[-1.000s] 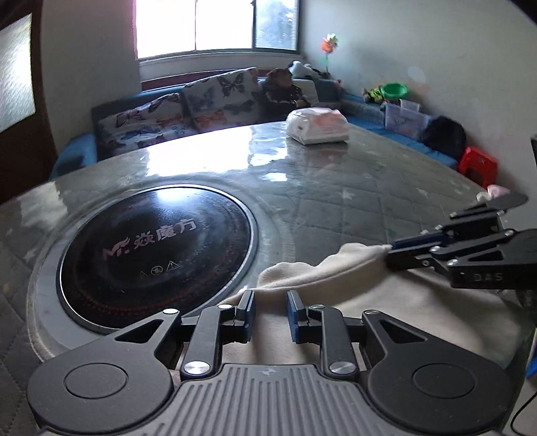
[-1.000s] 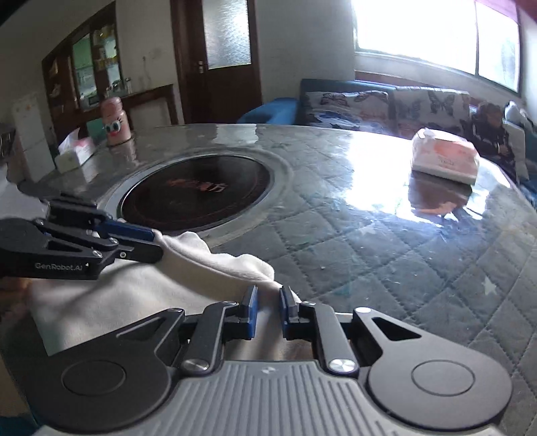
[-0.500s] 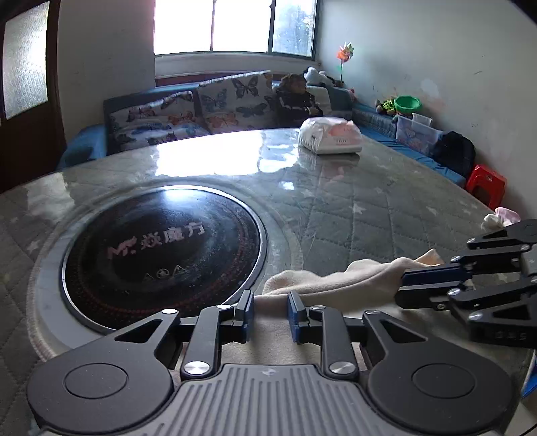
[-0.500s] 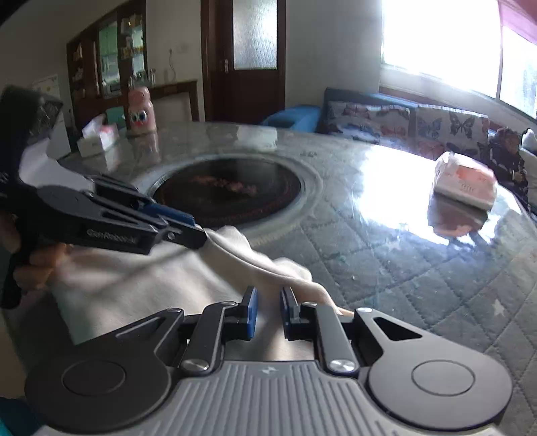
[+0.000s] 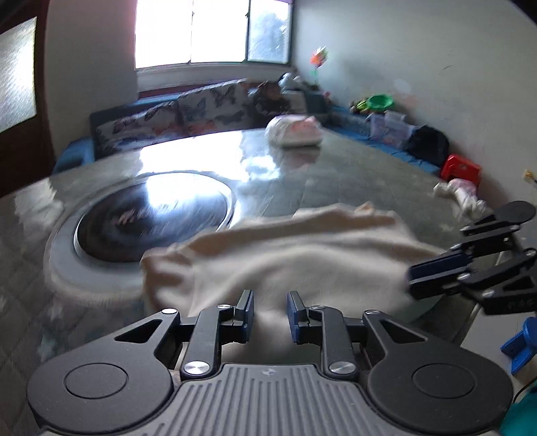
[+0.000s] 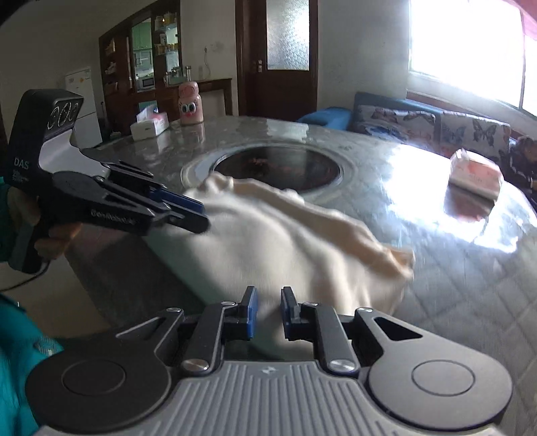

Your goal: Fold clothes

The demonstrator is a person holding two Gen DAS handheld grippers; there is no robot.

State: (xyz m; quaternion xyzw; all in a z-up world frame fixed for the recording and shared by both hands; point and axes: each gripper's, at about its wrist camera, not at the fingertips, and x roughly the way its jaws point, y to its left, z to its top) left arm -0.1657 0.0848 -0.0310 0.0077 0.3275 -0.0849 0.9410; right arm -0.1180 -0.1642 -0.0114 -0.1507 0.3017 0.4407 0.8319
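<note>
Daylight pours in from the window (image 5: 211,32), which is blown out to white in both views. It throws hard glare across the glossy table (image 6: 436,187), washing out the far part of the dark cooktop (image 5: 154,218) in the left view. The cream garment (image 5: 285,255) and the surfaces around it are smeared by motion blur, while the near tool bodies stay sharp. Fisheye bending curves the walls, and the corners vignette to black.

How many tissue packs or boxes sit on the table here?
2: a soft pack on the table's window side, and a white box at the far edge beside the pink bottle. Others may be out of view.
</note>
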